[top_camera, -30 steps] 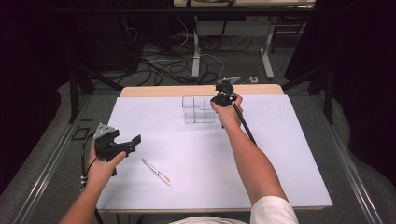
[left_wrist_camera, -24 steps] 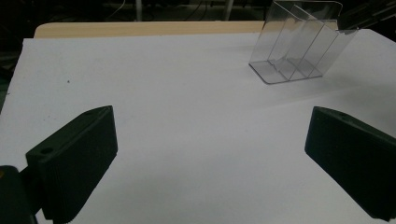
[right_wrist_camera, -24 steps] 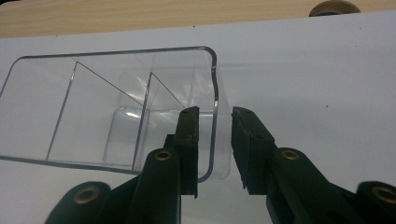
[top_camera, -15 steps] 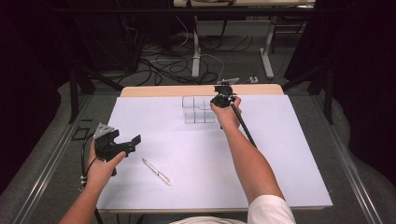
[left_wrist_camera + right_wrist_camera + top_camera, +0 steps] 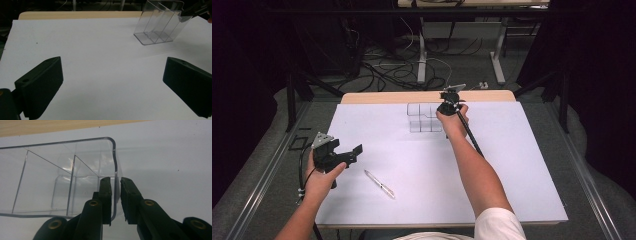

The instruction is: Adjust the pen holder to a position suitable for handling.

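Jaws of the right gripper (image 5: pixel 447 106) are seen in the high view at the right end of a clear divided organizer (image 5: pixel 424 118), near the far edge of the white table sheet (image 5: pixel 512 165); how far they are parted cannot be told from this height. The organizer is laid with its long axis across the table, left to right, parallel to the bare wooden strip (image 5: pixel 382 97) behind it. Well apart, near the left front corner, the left gripper (image 5: pixel 349 155) is held above the sheet, aimed toward the right. A pen (image 5: pixel 379 183) is seen lying just right of it, slanted from near-left to front-right.

From the left gripper view, the left gripper (image 5: pixel 112 85) is shown with its 2 jaws spread wide and nothing between them, bare sheet beneath. The organizer (image 5: pixel 160 25) is seen at the upper right, tilted, its open top turned up and to the right, with 3 compartments visible. A dark tip of the right gripper (image 5: pixel 195 11) is met at its upper right wall.

From the right gripper view, the right gripper (image 5: pixel 115 195) is shown nearly closed on the organizer's (image 5: pixel 62 177) end wall: 1 jaw is placed inside the end compartment, the other outside, the thin wall pinched between. The organizer's length is seen running away to the left, with 2 dividers visible.
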The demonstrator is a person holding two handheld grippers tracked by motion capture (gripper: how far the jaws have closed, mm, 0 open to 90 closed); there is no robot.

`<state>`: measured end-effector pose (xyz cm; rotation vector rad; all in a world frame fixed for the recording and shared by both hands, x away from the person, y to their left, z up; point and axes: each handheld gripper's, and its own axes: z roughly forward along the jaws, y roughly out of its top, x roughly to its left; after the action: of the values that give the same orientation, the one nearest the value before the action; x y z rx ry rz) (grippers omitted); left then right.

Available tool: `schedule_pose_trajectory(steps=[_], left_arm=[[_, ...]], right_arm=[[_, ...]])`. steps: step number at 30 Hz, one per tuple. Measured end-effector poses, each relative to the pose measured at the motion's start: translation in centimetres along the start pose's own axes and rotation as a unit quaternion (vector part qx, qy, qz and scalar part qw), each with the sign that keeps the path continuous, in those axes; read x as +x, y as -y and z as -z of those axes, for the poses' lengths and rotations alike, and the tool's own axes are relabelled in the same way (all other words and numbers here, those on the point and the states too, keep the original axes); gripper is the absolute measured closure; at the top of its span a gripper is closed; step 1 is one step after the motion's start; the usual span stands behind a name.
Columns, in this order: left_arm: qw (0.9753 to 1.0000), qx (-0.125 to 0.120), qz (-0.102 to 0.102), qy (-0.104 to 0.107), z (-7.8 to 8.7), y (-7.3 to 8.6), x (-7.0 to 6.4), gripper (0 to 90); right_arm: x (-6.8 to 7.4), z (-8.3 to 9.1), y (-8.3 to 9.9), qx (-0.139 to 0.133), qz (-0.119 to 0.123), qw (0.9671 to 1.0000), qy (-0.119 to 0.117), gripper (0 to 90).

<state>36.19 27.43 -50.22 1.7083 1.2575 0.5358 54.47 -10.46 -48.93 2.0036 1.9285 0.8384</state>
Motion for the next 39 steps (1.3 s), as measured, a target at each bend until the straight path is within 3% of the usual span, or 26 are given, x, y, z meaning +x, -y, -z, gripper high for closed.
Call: schedule_pose_trajectory(steps=[5, 18, 39], left_arm=[[1.0000, -0.003, 0.002, 0.001, -0.02, -0.01, -0.07, 2.8], [1.0000, -0.002, -0.001, 0.005, -0.16, 0.02, -0.18, 2.8], [1.0000, -0.001, -0.002, 0.004, -0.22, 0.03, -0.07, 2.8]], right_arm=[[0.05, 0.22, -0.16, 0.002, -0.011, 0.9999, 0.009, 82.7], [0.67, 0.34, -0.27, 0.003, -0.010, 0.9995, 0.031, 84.7], [0.72, 0.74, -0.08, -0.002, -0.011, 0.9992, 0.039, 85.2]])
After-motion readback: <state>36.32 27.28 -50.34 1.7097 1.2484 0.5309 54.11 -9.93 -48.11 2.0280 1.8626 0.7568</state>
